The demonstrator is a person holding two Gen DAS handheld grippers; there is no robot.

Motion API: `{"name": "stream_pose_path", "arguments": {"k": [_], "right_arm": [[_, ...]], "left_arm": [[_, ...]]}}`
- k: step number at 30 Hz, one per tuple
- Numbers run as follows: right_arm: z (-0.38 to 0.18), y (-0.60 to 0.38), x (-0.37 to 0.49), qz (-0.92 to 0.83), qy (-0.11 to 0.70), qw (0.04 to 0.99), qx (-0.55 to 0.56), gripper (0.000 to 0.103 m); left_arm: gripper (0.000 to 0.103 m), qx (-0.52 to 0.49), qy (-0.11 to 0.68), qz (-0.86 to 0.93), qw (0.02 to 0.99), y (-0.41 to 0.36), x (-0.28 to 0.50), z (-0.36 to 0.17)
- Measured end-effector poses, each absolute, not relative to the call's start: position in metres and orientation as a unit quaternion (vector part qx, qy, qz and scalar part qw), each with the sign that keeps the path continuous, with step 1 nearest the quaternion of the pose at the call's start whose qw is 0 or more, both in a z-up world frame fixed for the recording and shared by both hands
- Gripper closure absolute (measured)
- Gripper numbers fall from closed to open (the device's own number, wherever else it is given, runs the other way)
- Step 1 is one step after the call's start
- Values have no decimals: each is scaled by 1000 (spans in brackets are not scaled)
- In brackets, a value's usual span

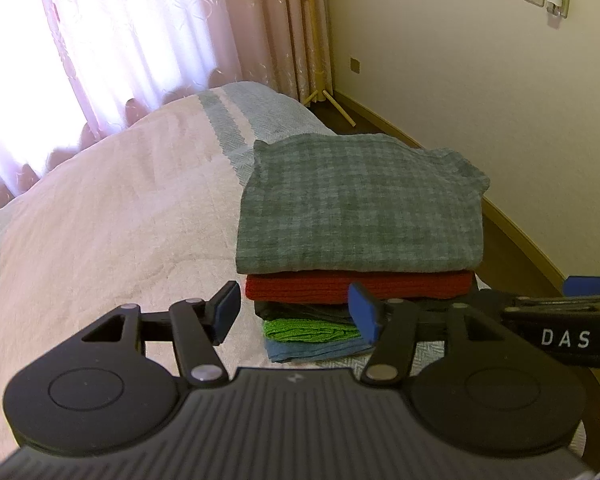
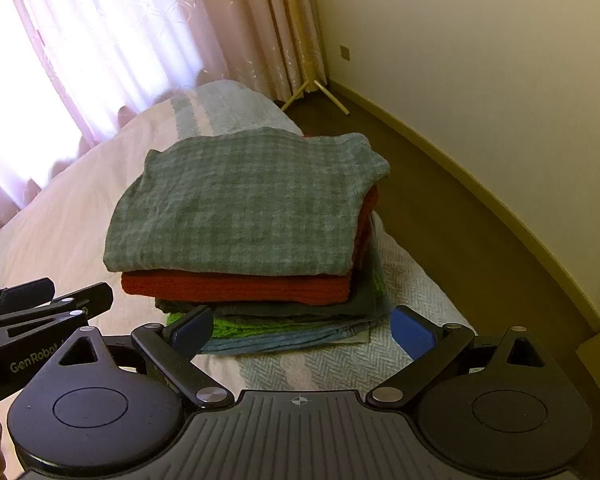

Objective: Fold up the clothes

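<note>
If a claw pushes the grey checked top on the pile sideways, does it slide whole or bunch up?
Probably bunches: the grey checked top looks thin and soft, its far corner already rumpled. It overhangs the red knit, whose ribbed surface may drag on it. The pile of clothes might shift too.

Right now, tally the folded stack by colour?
Grey-blue checked garment: 1
Red knit: 1
Dark grey garment: 1
Green knit: 1
Blue garment: 1
Total: 5 visible layers; anything hidden between them can't be told.
</note>
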State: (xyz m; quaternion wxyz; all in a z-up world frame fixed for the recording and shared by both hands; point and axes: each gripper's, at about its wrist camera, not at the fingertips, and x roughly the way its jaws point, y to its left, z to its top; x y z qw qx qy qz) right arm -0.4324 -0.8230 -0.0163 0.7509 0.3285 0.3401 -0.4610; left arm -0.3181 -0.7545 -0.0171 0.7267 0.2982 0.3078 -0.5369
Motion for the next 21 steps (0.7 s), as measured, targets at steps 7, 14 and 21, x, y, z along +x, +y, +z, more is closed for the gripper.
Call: {"name": "stream_pose_path", "arguments": {"k": [7, 14, 21], "right_arm": [[-14, -818, -430, -456, 340, 756, 324, 5], [-15, -811, -429, -455, 343, 757, 321, 5], [-12, -805, -432, -453, 341, 760, 319, 5]], "left_arm": [[44, 295, 306, -537, 729, -747, -317, -16], [44, 293, 304, -537, 730, -742, -317, -16], [43, 289, 300, -539, 732, -736, -319, -11]]}}
